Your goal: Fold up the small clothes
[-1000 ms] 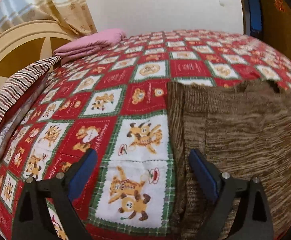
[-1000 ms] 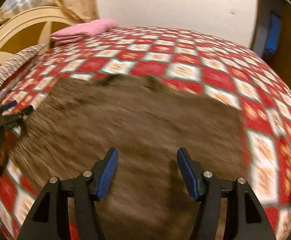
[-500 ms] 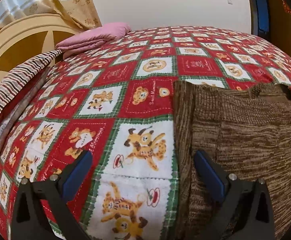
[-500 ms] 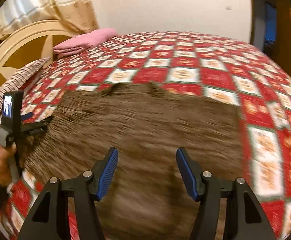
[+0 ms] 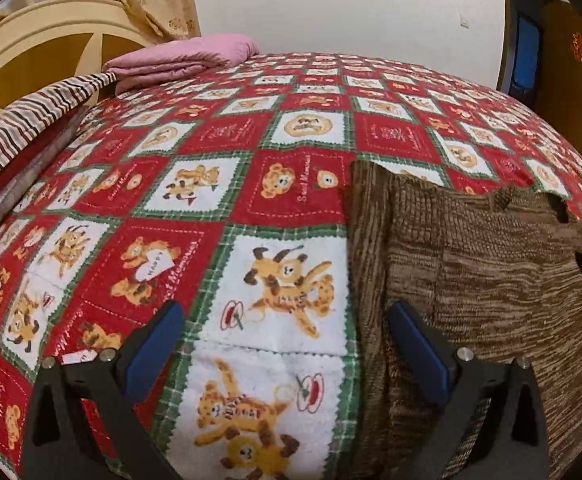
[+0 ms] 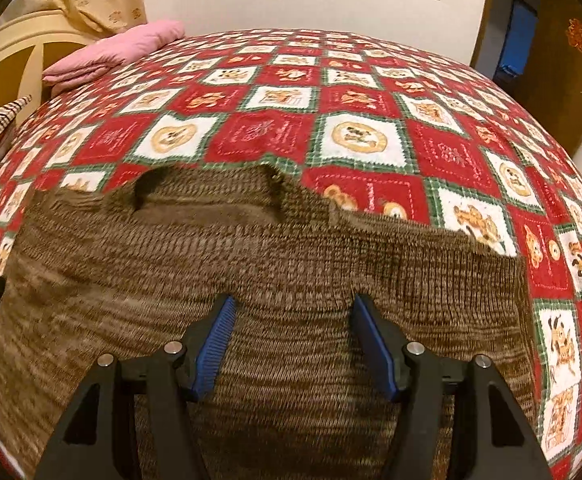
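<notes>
A brown knitted sweater (image 6: 275, 320) lay flat on a red bear-print bedspread (image 5: 219, 184). The left gripper (image 5: 287, 344) straddled its left edge, jaws just widened, empty. The right gripper (image 6: 291, 336) hovered over it, jaws just widening, empty. Pinching both edges evenly would fold it squarely.

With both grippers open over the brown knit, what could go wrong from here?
1. The left gripper straddles the brown knit edge; closing may pinch the bedspread too.
2. The right gripper hangs mid-panel, so it may bunch fabric.
3. The far edge lies uneven, so the fold may skew.
</notes>
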A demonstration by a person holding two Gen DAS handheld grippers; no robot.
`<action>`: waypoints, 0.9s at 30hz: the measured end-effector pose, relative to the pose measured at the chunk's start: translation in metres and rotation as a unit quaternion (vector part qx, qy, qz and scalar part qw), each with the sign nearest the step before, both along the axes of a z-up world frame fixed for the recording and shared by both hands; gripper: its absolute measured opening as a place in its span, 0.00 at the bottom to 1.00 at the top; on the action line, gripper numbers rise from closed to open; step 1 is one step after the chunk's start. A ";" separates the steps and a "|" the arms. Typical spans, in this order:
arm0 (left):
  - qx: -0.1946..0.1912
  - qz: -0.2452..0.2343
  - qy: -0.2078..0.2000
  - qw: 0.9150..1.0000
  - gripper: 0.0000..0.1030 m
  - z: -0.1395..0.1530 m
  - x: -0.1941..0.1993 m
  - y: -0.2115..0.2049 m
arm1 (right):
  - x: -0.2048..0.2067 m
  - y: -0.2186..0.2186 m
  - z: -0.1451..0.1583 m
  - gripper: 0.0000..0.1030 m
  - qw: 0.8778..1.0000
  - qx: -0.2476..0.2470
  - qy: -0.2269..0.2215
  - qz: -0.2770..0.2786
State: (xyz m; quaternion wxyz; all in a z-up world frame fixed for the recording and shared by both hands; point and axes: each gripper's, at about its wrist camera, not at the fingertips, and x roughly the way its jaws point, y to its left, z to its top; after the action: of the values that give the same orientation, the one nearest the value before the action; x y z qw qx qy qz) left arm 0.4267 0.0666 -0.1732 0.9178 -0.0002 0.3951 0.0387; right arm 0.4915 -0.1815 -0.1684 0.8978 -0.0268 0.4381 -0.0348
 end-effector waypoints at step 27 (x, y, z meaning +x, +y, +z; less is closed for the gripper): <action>-0.129 0.013 -0.052 0.990 0.97 0.015 -0.022 0.045 | -0.014 0.080 0.024 0.64 0.993 0.004 -0.042 0.109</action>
State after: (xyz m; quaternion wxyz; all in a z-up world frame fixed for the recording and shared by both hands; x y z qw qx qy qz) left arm 0.4051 0.1115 -0.1580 0.9289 -0.1254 0.3484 -0.0010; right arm 0.4779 -0.1010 -0.1444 0.9139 -0.0695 0.3950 0.0633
